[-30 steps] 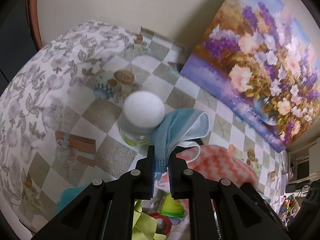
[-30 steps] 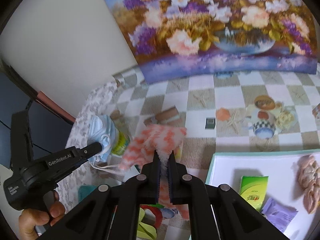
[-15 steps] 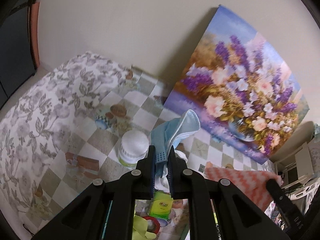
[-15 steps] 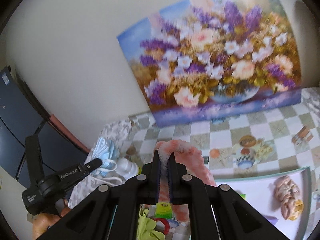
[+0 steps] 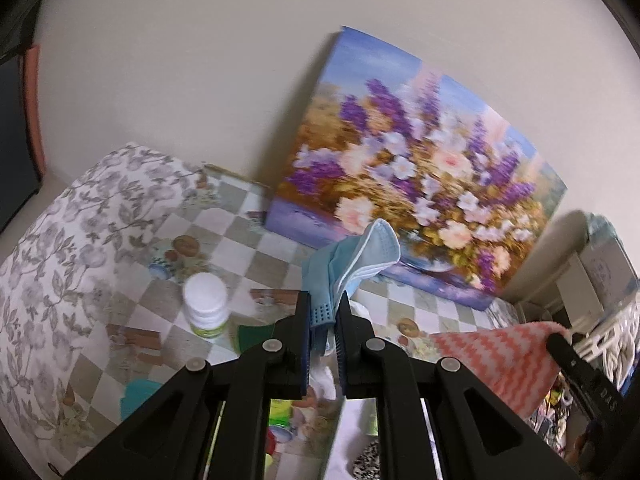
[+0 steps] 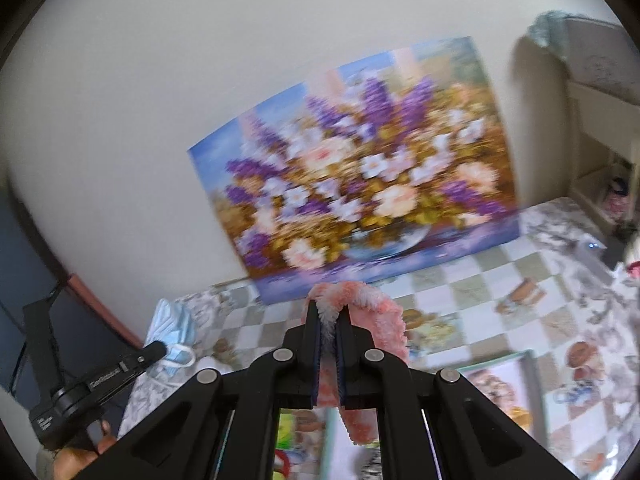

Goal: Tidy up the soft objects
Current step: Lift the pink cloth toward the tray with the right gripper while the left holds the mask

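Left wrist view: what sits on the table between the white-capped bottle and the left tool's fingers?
A green packet lies on the checked tablecloth between the bottle and the left tool, seen in the left wrist view.

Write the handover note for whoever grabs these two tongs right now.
Left tongs: shut on the light blue pleated face mask, lifted clear of the checkered tablecloth; its white ear loop dangles.
Right tongs: shut on the fluffy pink-and-white zigzag cloth, draped over the tips and hanging below them, also in the air.
The white-capped plastic bottle stands on the tablecloth, left of the mask.
The flower painting leans against the wall behind.
Done: both soft items picked up.
Left: neither is set down yet. A white tray shows partly below the tongs; it is probably the destination, though that is only a guess.
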`<action>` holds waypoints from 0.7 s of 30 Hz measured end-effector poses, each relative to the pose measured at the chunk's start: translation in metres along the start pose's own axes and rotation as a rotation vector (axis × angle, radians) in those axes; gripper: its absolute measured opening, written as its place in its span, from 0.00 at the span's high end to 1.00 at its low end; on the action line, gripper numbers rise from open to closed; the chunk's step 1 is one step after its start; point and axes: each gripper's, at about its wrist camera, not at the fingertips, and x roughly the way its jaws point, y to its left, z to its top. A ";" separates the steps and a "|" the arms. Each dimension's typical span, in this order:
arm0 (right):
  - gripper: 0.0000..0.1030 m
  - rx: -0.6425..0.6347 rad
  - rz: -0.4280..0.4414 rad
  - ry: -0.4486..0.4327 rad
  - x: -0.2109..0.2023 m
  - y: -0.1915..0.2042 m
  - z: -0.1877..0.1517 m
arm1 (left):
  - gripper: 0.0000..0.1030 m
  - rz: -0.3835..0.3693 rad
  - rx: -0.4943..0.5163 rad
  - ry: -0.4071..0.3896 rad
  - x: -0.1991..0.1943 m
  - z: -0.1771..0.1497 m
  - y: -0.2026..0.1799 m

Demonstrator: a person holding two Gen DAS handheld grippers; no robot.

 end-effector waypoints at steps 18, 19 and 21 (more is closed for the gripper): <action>0.94 0.114 -0.237 -0.033 -0.055 -0.098 0.016 | 0.89 -0.143 0.260 0.145 0.024 -0.061 -0.123; 0.94 0.118 -0.250 -0.032 -0.057 -0.102 0.017 | 0.89 -0.147 0.279 0.156 0.027 -0.066 -0.131; 0.94 0.124 -0.277 -0.028 -0.060 -0.110 0.017 | 0.89 -0.150 0.309 0.173 0.031 -0.077 -0.142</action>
